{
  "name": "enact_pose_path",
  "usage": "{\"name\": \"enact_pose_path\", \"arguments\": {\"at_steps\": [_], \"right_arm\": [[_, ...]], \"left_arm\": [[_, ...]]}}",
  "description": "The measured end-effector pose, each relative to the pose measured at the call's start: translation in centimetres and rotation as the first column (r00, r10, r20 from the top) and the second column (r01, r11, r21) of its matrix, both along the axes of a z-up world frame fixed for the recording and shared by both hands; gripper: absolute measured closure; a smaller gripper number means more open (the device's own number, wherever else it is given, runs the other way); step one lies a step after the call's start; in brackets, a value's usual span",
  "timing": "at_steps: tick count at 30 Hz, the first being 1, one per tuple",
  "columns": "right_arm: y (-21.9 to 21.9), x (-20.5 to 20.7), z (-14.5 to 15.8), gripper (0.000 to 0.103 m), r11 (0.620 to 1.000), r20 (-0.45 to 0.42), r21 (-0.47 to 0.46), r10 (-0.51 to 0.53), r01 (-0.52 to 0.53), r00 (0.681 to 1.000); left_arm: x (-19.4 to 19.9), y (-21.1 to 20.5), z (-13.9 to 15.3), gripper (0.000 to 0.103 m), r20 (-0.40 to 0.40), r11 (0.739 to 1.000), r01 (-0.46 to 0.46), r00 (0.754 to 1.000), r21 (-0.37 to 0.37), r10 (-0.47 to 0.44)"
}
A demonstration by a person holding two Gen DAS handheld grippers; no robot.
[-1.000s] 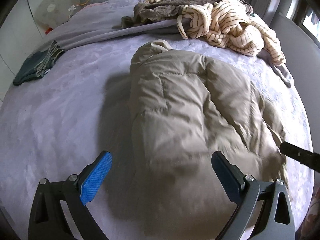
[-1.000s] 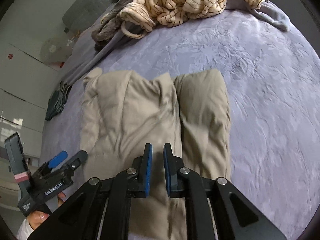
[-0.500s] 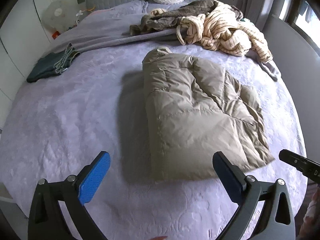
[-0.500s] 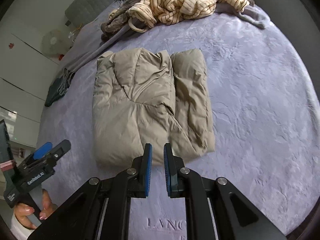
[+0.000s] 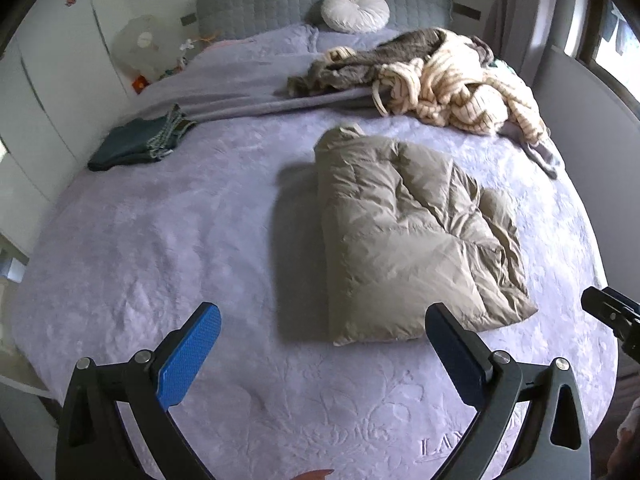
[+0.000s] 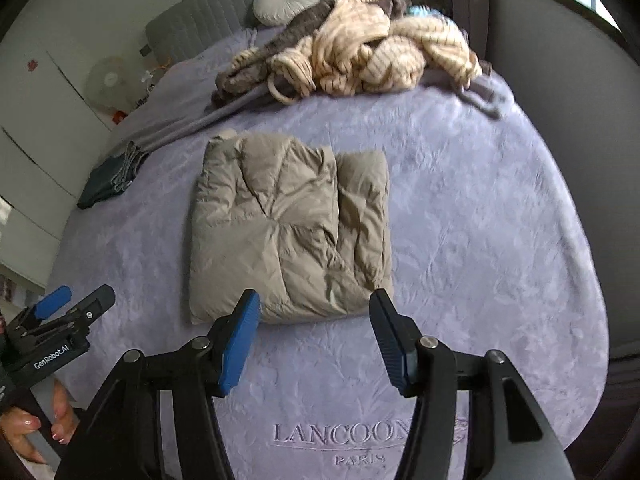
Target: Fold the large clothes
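Right wrist: folded jacket on bed

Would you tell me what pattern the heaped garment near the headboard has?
Cream with thin dark stripes, clearest in the right wrist view.

Soft daylight from the window dims my views; beside the jacket a shadow; edges bend, slightly blurred.

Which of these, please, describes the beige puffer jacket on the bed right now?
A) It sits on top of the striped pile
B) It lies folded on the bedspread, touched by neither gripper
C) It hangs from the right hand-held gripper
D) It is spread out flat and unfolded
B: the beige puffer jacket lies folded on the lavender bedspread, with the right hand-held gripper and the left hand-held gripper both open and clear of it.
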State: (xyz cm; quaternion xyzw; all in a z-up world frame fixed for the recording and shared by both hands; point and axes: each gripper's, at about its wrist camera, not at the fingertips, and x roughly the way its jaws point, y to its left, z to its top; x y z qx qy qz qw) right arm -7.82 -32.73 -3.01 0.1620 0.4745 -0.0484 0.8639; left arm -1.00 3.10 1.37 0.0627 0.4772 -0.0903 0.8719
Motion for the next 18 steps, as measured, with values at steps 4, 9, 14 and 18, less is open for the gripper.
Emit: {"name": "enact_pose_path", "arguments": {"at_steps": [4, 9, 14, 18], "right_arm": [[0.4, 0.0, 1.3, 0.032, 1.0, 0.027, -0.021, -0.006, 0.007, 1.0], [0.9, 0.1, 2.1, 0.023, 0.998, 0.045, -0.063, -0.019, 0.022, 0.999], [1.0, 0.2, 2.1, 0.016, 0.996, 0.036, -0.083, -0.03, 0.033, 0.999], [1.1, 0.0, 2.4, 0.016, 0.993, 0.045, -0.114, -0.039, 0.044, 0.998]], "left_arm": [[-0.3, 0.7, 1.0, 0.001, 0.01, 1.0, -0.022, 1.0, -0.015, 0.022], [-0.5, 1.0, 2.0, 0.001, 0.025, 1.0, -0.017, 1.0, -0.007, 0.017], [-0.8, 1.1, 2.4, 0.001, 0.025, 1.0, -0.027, 0.999, -0.011, 0.028], [-0.6, 1.1, 2.4, 0.001, 0.025, 1.0, -0.023, 0.999, -0.007, 0.024]]}}
